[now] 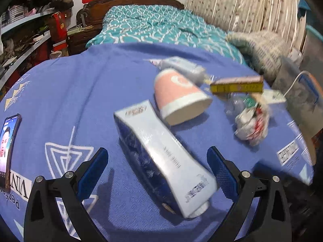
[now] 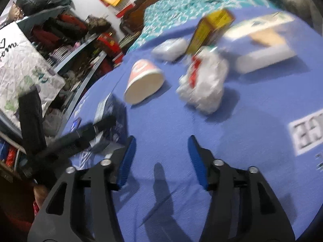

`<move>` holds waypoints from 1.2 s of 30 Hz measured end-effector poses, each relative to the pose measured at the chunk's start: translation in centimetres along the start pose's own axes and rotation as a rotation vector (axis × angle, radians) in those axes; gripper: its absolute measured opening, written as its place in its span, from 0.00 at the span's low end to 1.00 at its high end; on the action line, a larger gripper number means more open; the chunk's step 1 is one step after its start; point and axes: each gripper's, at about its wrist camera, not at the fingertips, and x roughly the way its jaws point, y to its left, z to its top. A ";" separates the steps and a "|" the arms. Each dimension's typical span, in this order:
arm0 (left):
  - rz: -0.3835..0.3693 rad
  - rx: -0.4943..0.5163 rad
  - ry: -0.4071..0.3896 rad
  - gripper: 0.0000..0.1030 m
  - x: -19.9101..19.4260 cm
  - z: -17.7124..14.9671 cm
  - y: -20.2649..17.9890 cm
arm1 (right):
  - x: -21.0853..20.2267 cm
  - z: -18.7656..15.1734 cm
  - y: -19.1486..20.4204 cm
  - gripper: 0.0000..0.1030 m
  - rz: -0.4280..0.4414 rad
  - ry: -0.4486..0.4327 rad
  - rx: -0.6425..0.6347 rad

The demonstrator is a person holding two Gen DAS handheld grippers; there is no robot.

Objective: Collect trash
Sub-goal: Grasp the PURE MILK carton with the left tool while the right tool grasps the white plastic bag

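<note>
A: Where's the trash?
B: On the blue cloth (image 1: 66, 92): the pale blue carton (image 1: 161, 157) lies between the spread left gripper (image 1: 157, 171), untouched; the paper cup (image 2: 144, 81) lies tipped beyond.
A: The right gripper (image 2: 161, 161)?
B: Spread, empty.

You have one long blue-and-white box (image 1: 161, 157) lying closest on the blue cloth (image 1: 80, 92), one pink paper cup (image 1: 179, 96) tipped on its side, one small grey-white packet (image 1: 185, 66), one yellow-and-brown carton (image 1: 237, 85) and one crumpled plastic wrapper (image 1: 251, 121). You also have one flat white box (image 2: 262, 44) at the far side in the right wrist view, and one phone (image 1: 9, 149) at the left edge of the cloth. That makes six pieces of litter, one phone and one cloth, with two grippers, the left gripper (image 1: 157, 169) and the right gripper (image 2: 161, 157), both spread apart.
</note>
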 end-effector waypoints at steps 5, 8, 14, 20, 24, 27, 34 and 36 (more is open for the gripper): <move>-0.053 0.041 -0.046 0.64 -1.0 -0.8 0.2 | -1.4 2.4 -1.4 0.70 -0.069 -0.084 0.017; -0.017 0.089 -0.063 0.60 -1.3 -1.0 -0.5 | -0.5 4.4 -2.0 0.74 -0.099 -0.092 0.002; 0.022 0.119 -0.067 0.57 -1.5 -1.0 -1.1 | 3.0 5.2 -2.9 0.36 -0.075 0.021 0.042; 0.046 0.141 -0.074 0.57 -1.6 -1.2 -1.4 | 0.9 2.5 -1.4 0.33 -0.046 0.001 -0.027; 0.055 0.141 -0.073 0.57 -1.6 -1.2 -1.4 | -0.6 0.3 -0.6 0.34 -0.004 0.014 -0.063; 0.070 0.152 -0.072 0.58 -1.6 -1.3 -1.7 | -1.2 -0.7 -0.4 0.34 -0.010 0.020 -0.092; 0.088 0.119 -0.030 0.74 -0.5 -1.0 -1.5 | -1.2 -1.6 -1.3 0.37 -0.004 0.026 -0.056; 0.093 0.123 -0.026 0.74 -0.3 -1.1 -1.6 | -1.0 -1.4 -1.8 0.39 0.003 0.031 -0.045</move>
